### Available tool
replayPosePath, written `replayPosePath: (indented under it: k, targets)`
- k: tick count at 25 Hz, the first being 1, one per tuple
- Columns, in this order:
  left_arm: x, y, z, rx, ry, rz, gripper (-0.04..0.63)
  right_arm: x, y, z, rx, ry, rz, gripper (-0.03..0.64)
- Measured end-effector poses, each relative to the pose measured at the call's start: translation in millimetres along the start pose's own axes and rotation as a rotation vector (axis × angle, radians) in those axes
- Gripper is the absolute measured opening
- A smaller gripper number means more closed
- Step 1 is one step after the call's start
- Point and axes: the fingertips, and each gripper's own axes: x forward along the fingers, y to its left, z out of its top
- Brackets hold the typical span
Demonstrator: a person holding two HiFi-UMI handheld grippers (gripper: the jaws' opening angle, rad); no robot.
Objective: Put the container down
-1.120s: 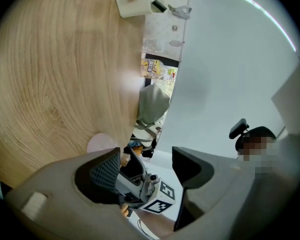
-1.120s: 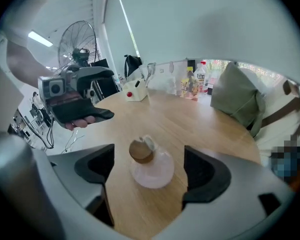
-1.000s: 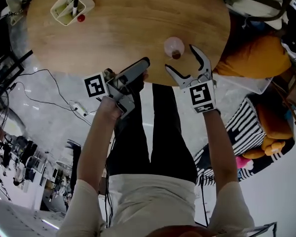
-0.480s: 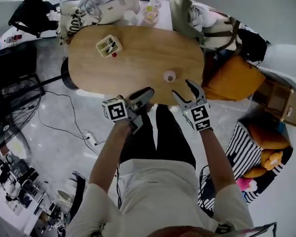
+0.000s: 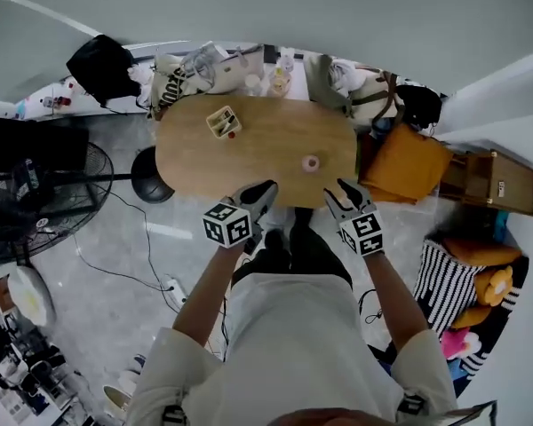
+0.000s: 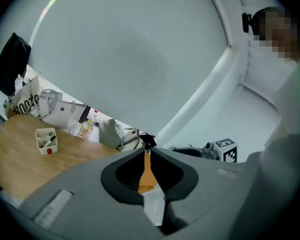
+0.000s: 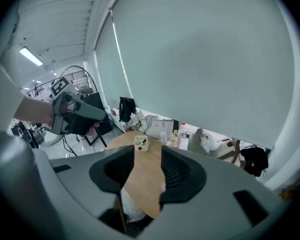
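Oval table (image 5: 266, 140), container (image 5: 311, 162) nr edge (bags (image 5: 182, 78) behind)

left gripper (image 5: 266, 188): raised, jaws just closed, empty | right gripper (image 5: 338, 190): raised, jaws closing, empty

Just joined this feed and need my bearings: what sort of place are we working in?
Probably an informal office or lab workroom. There is an oval wooden table, bags are heaped along the wall behind it, and a floor fan stands nearby with cables trailing across the floor.
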Motion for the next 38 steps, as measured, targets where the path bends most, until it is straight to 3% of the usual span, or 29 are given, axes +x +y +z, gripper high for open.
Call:
replayPosePath:
  k: [12, 21, 29, 38]
  targets:
    - [-129.1, -89.2, 3.1, 0.24, -0.061, -0.043, 0.031, -125.3, 112.9, 52.6, -0.047, -0.161, -0.122, 0.1]
    - [-172.9, -160.5, 10.6, 0.372, -0.151, -0.06, 0.025, -214.1, 140.3, 78.8, -0.079, -0.277, -0.173, 0.032]
    - [-176.1, -209.6, 12.4, 0.424, -0.189, -0.063, 0.021, -266.5, 129.3, 70.8, -0.088, -0.316, -0.164, 0.005]
    - [-172.1, -244.0, 6.5, 0.401, -0.207, -0.036, 0.021, -317.5, 104.4, 68.4, -0.122, -0.342, -0.13, 0.003]
